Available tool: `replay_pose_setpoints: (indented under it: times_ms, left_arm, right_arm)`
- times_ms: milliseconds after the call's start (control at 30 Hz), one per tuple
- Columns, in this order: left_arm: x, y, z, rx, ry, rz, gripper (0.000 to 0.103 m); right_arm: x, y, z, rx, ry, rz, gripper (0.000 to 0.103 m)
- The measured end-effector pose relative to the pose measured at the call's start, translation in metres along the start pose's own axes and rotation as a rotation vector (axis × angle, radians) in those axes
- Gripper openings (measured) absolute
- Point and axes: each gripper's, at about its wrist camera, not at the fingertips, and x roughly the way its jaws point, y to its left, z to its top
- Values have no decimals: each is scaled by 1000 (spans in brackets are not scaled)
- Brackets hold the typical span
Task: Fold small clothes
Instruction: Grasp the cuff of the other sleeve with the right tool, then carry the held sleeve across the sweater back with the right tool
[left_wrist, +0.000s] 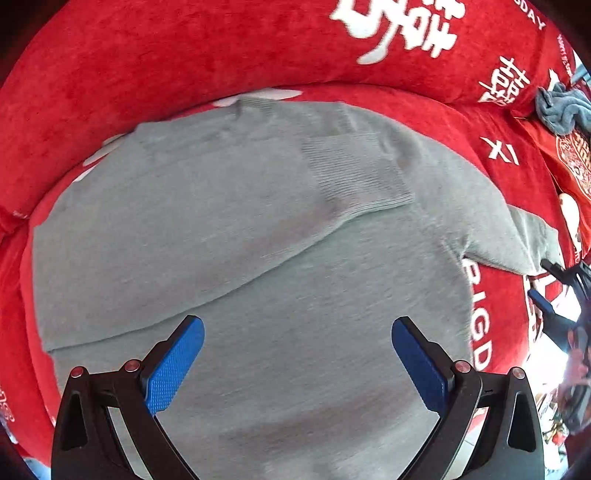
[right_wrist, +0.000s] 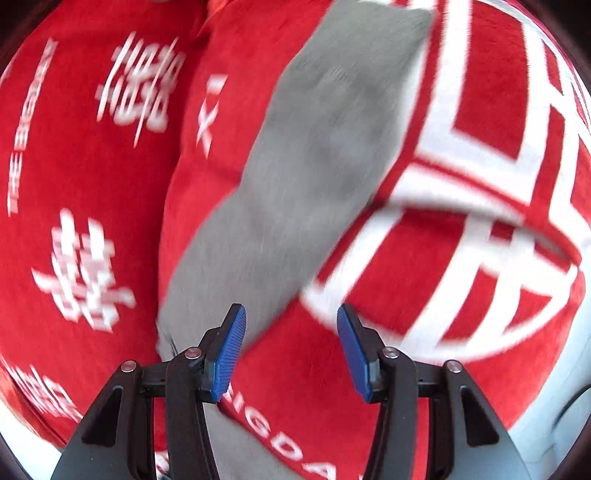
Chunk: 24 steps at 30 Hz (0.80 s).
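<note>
A grey knit sweater lies flat on a red blanket with white characters. One sleeve is folded across its body, ribbed cuff on top. The other sleeve stretches out to the right. My left gripper hovers over the sweater's body, open, with nothing between its blue pads. In the blurred right wrist view, the outstretched sleeve runs from lower left to upper right. My right gripper stands open above the sleeve's edge, holding nothing; its tip also shows in the left wrist view.
A blue-grey cloth lies crumpled on the blanket at the far right. Cluttered items show past the blanket's right edge. A pale floor appears beyond the blanket at the lower right.
</note>
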Motion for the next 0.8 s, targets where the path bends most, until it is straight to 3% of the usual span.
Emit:
replay_pose_setpoints:
  times_ms: [267, 367, 433, 467, 500, 600, 800]
  left_arm:
    - [16, -15, 1, 5, 21, -24, 102]
    - [17, -12, 1, -18, 32, -41, 102]
    - [16, -8, 2, -35, 28, -45, 102]
    - [15, -7, 2, -38, 23, -43, 102]
    - [12, -4, 3, -44, 13, -43, 102]
    - [4, 8, 6, -81, -4, -59, 102]
    - [-10, 46, 5, -185, -31, -87, 102]
  right_arm:
    - [12, -23, 34, 180, -48, 136, 56]
    - [17, -34, 37, 289, -59, 251, 55]
    - [22, -36, 35, 344, -62, 325, 36]
    - [24, -35, 35, 351, -59, 350, 11]
    - [24, -32, 34, 343, -57, 372, 6]
    - [21, -9, 33, 262, -50, 461, 6]
    - [27, 78, 15, 35, 88, 627, 6]
